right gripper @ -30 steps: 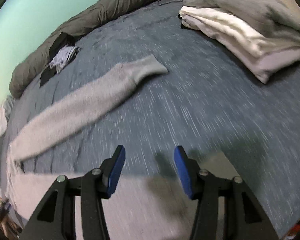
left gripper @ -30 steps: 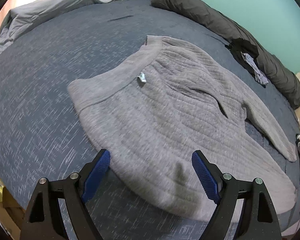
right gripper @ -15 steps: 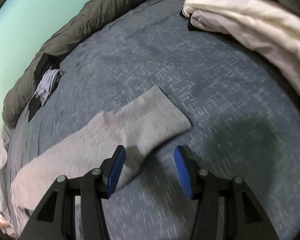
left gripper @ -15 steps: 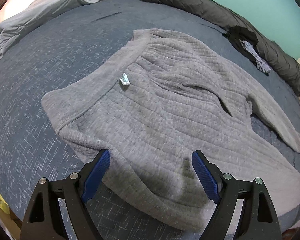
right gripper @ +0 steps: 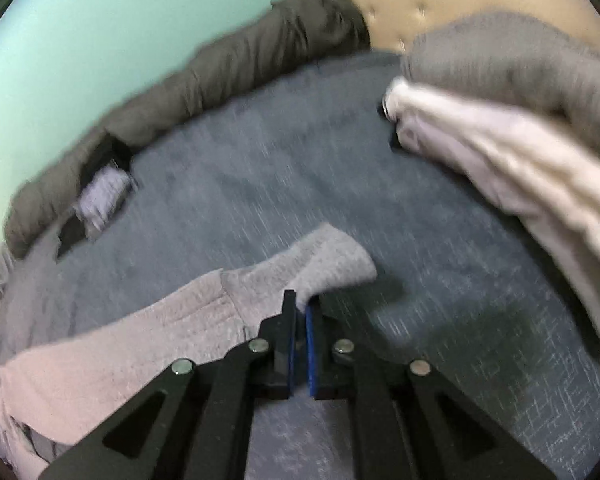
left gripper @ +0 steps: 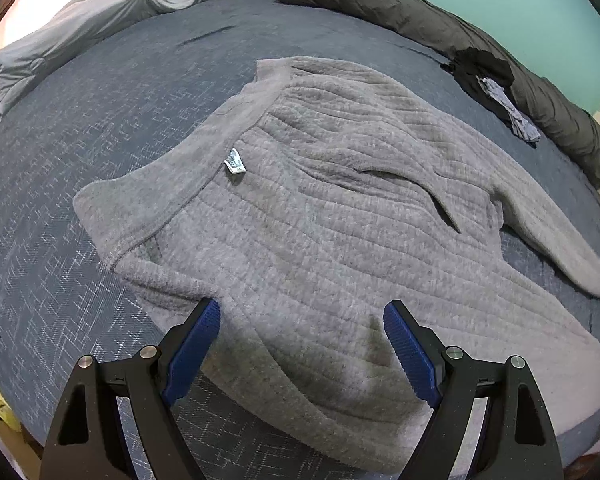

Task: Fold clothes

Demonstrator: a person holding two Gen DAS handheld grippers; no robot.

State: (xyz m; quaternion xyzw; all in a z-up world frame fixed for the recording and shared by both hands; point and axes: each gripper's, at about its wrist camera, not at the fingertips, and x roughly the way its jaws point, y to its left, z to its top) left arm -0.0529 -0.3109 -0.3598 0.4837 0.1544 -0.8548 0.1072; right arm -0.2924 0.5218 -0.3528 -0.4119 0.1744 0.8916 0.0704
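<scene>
A grey ribbed sweater (left gripper: 320,216) lies spread on the blue bedspread (left gripper: 100,128), its white neck label (left gripper: 234,166) facing up. My left gripper (left gripper: 300,320) hovers open over the sweater's near edge, its blue pads wide apart with fabric below them. In the right wrist view the sweater's sleeve (right gripper: 148,328) stretches to the left. My right gripper (right gripper: 302,306) is shut on the sleeve's cuff (right gripper: 332,264), which is bunched up at the fingertips.
A dark rolled duvet (left gripper: 440,36) runs along the far edge by the green wall, with dark small garments (left gripper: 496,92) beside it. A light grey sheet (left gripper: 100,20) lies at the back left. Folded white and grey clothes (right gripper: 512,132) are stacked at the right.
The right gripper moved along the sleeve to its cuff and shut on it. The left gripper shifted slightly over the sweater and stayed open.
</scene>
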